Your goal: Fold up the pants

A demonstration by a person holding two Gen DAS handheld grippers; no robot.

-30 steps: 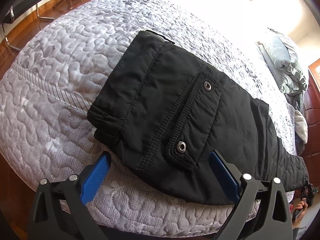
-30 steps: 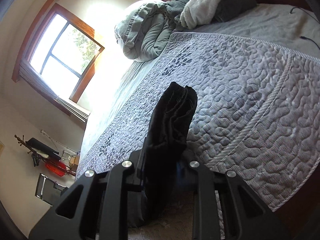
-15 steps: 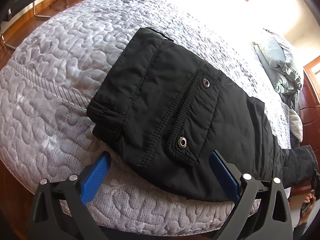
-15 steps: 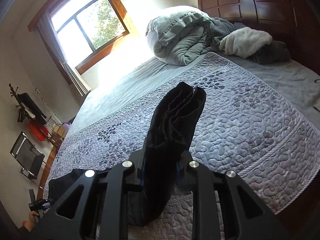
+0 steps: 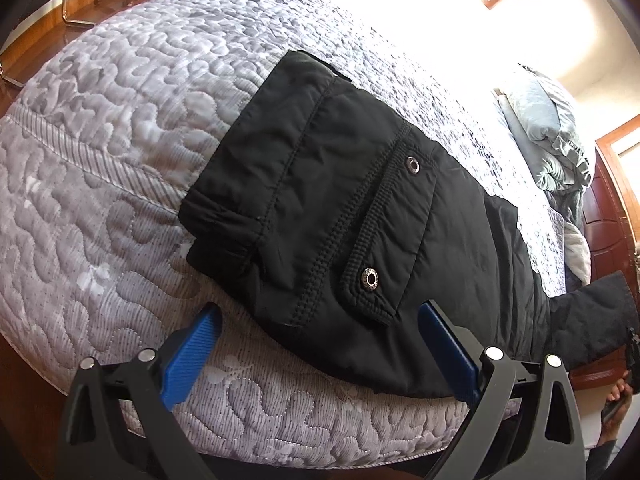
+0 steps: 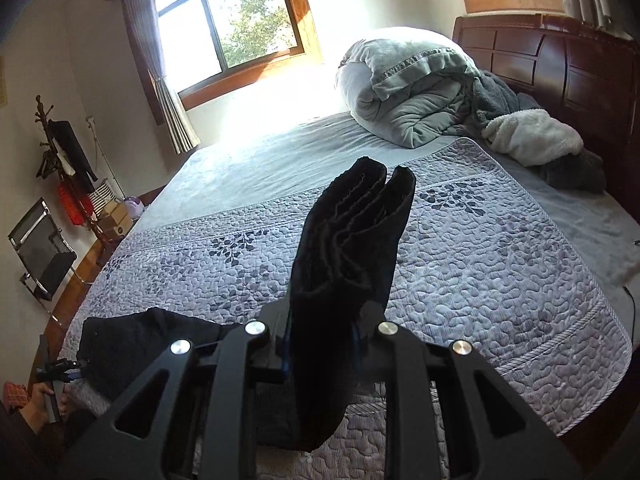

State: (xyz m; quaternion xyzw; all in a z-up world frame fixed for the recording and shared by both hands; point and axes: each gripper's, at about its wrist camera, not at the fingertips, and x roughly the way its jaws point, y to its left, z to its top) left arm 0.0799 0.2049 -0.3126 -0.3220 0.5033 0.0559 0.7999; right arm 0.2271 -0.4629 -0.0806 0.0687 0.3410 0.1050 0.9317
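Black pants [image 5: 340,216] lie on the grey quilted bed [image 5: 100,128], waistband to the left, a flap pocket with two metal snaps facing up. My left gripper [image 5: 318,350] hovers open just in front of the waist part, blue pads on either side of the near edge, touching nothing. The leg end [image 5: 592,316] lifts off the bed at the far right. In the right wrist view my right gripper [image 6: 320,344] is shut on the bunched leg cuffs [image 6: 352,240], which stick up above the quilt. The waist part [image 6: 132,340] lies at lower left.
A rolled grey-green duvet [image 6: 412,88] and fleece blankets [image 6: 532,140] sit by the dark wooden headboard [image 6: 560,56]. A coat stand [image 6: 60,152], a chair [image 6: 40,252] and boxes stand on the wooden floor at the left. A hand [image 6: 36,404] holds the other gripper.
My right gripper has risen and rolled upright with the leg cuffs, lifting the leg end off the bed. The left gripper stays open in place.
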